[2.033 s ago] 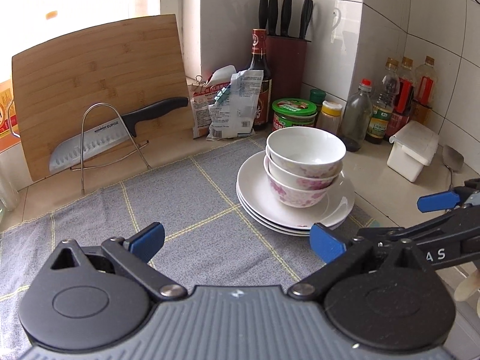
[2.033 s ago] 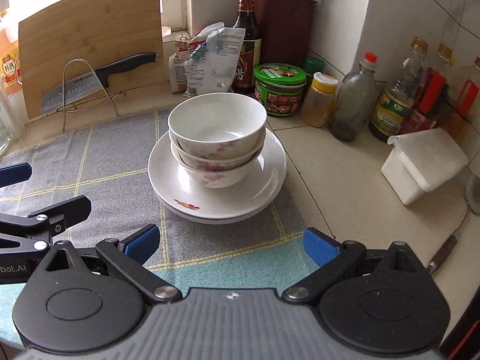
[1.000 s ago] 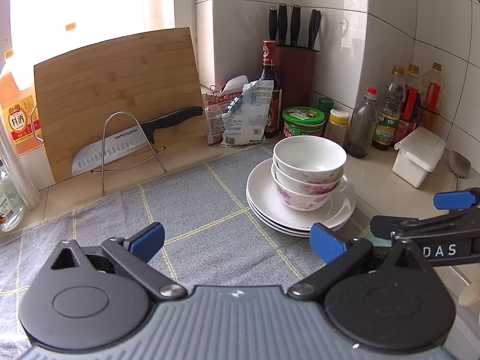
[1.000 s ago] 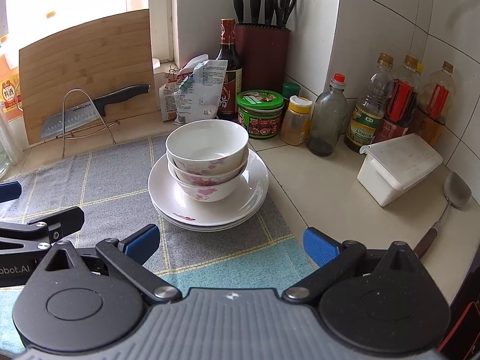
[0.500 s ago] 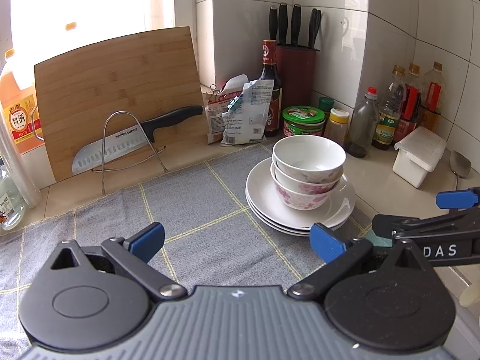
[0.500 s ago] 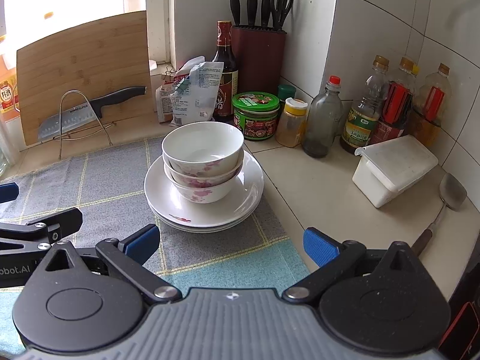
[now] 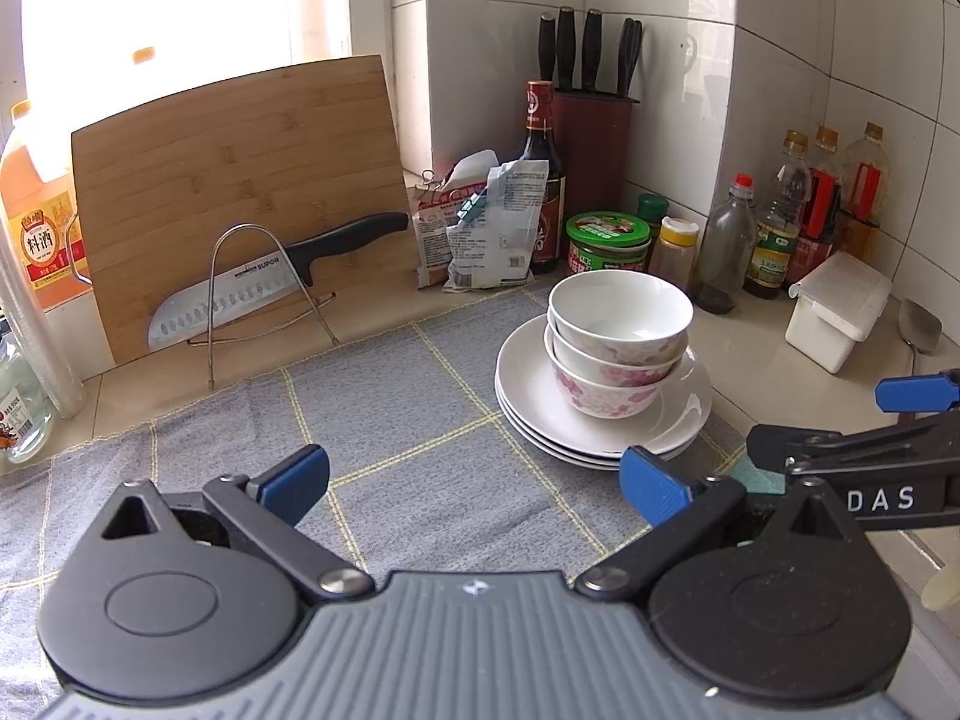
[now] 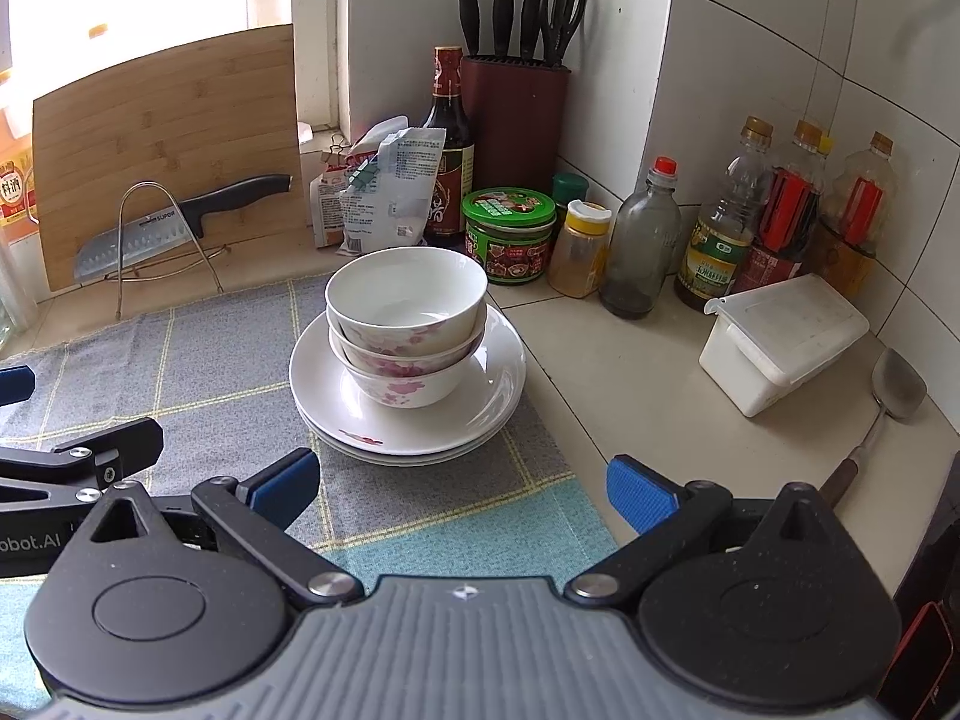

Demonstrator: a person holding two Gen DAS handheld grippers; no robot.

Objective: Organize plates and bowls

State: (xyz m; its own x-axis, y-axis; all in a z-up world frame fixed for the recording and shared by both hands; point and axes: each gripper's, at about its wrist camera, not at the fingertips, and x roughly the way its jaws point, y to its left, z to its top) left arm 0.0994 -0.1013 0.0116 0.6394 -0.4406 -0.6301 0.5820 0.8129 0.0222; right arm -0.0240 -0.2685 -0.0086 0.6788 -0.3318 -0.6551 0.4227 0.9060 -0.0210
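Right wrist view: both tongs, right (image 8: 462, 489) and left (image 7: 474, 480), gape empty near stacked bowls (image 8: 407, 324) (on plates (image 8: 498, 396)).

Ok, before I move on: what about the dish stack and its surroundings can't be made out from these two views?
- Plate count: both views show the plates only as thin stacked rims; the exact number is unclear.
- Lower bowls' insides: hidden by the top bowl nested in them.
- Knife blades: hidden inside the knife block.
- Spatula: in the left wrist view, its handle is hidden behind the right tool.

Home kitchen: knife block (image 8: 515, 120), tiled counter (image 8: 636, 384)
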